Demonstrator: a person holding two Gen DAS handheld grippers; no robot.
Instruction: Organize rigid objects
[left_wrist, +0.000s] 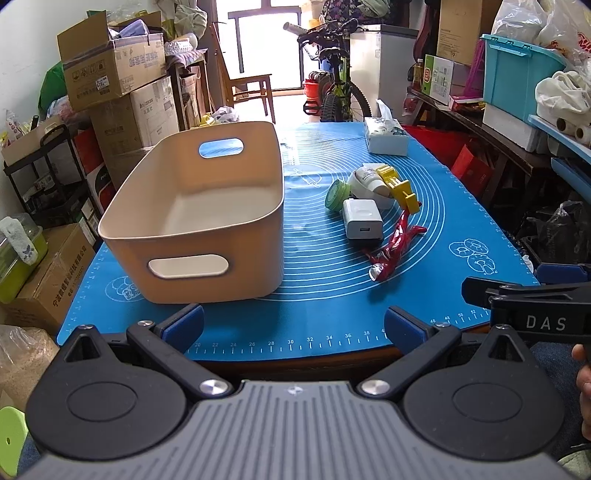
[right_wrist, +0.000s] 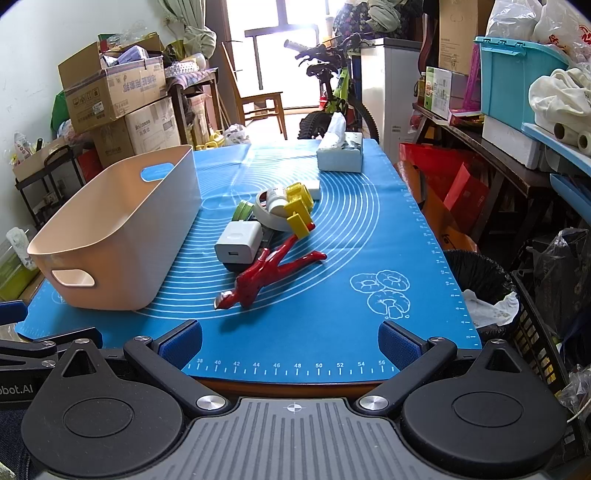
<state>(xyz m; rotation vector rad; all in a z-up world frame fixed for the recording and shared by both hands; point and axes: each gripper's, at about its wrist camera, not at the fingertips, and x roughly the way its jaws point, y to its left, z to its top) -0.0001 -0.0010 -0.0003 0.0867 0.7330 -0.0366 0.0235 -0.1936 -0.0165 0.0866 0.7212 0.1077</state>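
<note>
An empty beige bin (left_wrist: 207, 280) (right_wrist: 122, 236) with handle slots stands on the left of the blue mat (left_wrist: 325, 295) (right_wrist: 332, 280). To its right lies a small pile: a white charger (left_wrist: 362, 223) (right_wrist: 238, 245), a red figure (left_wrist: 393, 247) (right_wrist: 266, 273), a yellow toy (left_wrist: 400, 186) (right_wrist: 299, 208), a green round lid (left_wrist: 335, 194) (right_wrist: 243, 210), a white tape roll (left_wrist: 364, 186) (right_wrist: 271, 218) and a small white bottle (right_wrist: 276, 197). My left gripper (left_wrist: 293, 326) hangs open at the mat's near edge, in front of the bin. My right gripper (right_wrist: 290, 341) is open too, near the front edge below the red figure.
A tissue box (left_wrist: 386, 138) (right_wrist: 340, 155) sits at the mat's far end. Cardboard boxes (left_wrist: 118, 74) stack up on the left, a bicycle (left_wrist: 336, 85) stands behind the table, shelves and a teal crate (right_wrist: 517, 77) fill the right. A black bin (right_wrist: 476, 280) stands by the right edge.
</note>
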